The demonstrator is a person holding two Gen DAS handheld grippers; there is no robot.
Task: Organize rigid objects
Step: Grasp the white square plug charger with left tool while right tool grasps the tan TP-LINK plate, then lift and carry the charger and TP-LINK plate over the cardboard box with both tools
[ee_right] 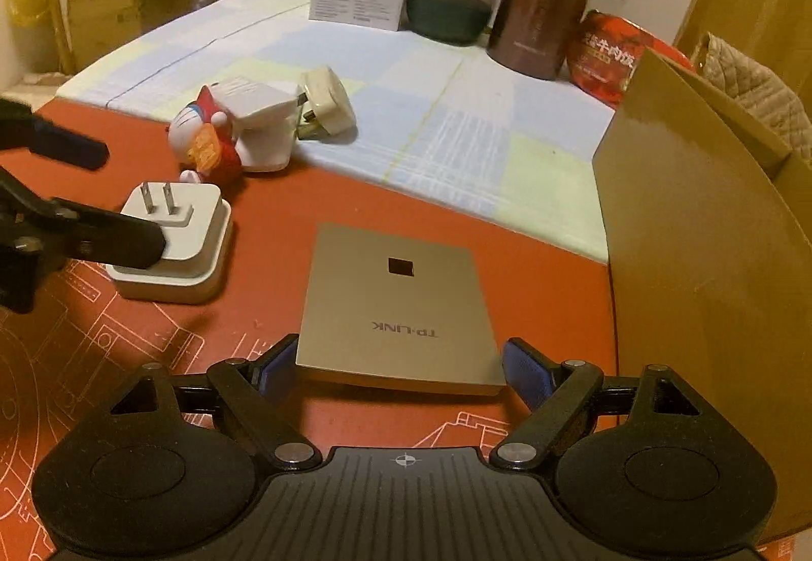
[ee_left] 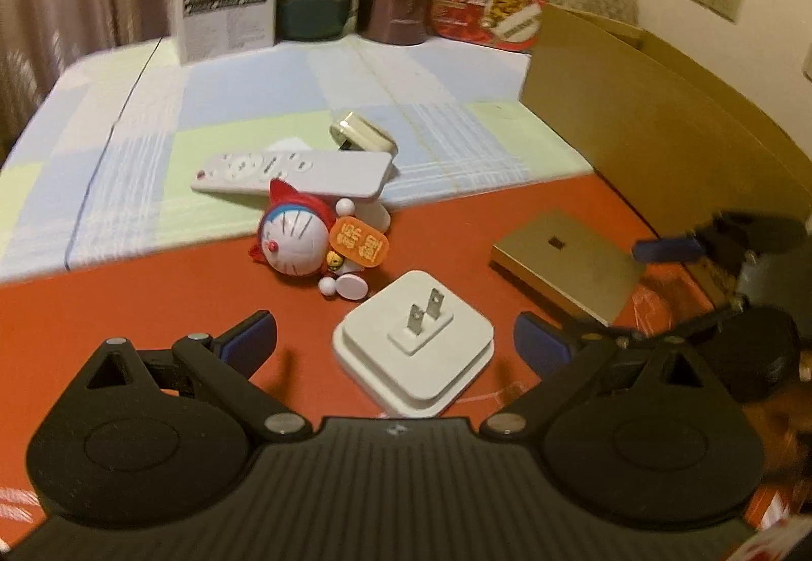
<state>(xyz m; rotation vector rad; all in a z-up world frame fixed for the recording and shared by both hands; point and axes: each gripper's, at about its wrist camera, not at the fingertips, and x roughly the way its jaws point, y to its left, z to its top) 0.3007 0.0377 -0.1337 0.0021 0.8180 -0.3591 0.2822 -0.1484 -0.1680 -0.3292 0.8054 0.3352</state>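
White plastic charger (ee_left: 413, 340), rigid, light, best gripped on flat sides; straddled by spread left gripper (ee_left: 396, 342), unclamped.

Dim warm indoor light, soft shadows under the white charger (ee_left: 413, 348), strong fisheye bending at edges, dark corners, motion blur at the left-wrist view's right edge
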